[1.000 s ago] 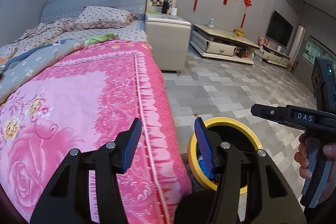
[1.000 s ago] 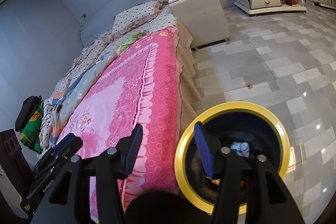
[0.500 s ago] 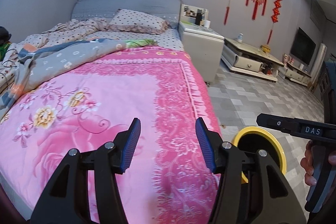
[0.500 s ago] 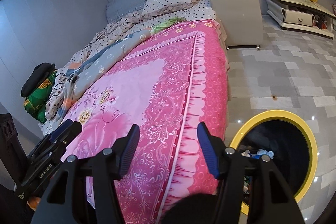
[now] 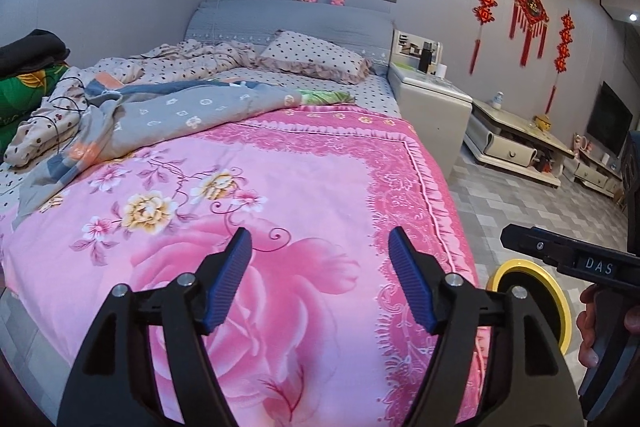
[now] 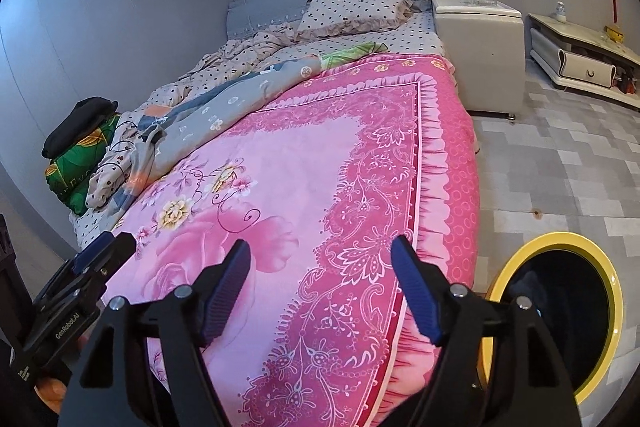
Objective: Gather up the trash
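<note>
Both tongs, left [image 5: 320,279] and right [image 6: 320,283], are spreading, empty, above the pink bedspread [image 5: 280,187]; scan it for trash, bin [image 6: 556,311] lower right.

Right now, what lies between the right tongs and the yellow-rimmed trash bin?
In the right wrist view, only the pink floral bedspread's frilled edge lies between the opening, empty right tongs and the yellow-rimmed trash bin on the floor.

The bedspread [image 5: 304,187] is pink with a large rose, yellow and pink blossoms and a darker pink lace-patterned border. The quilt [image 5: 172,111] is grey with small pale flowers. The pillow [image 5: 316,55] is cream with dark dots. The bin [image 6: 560,311] has a yellow rim and dark inside. The floor [image 6: 560,163] is grey-tiled.
</note>
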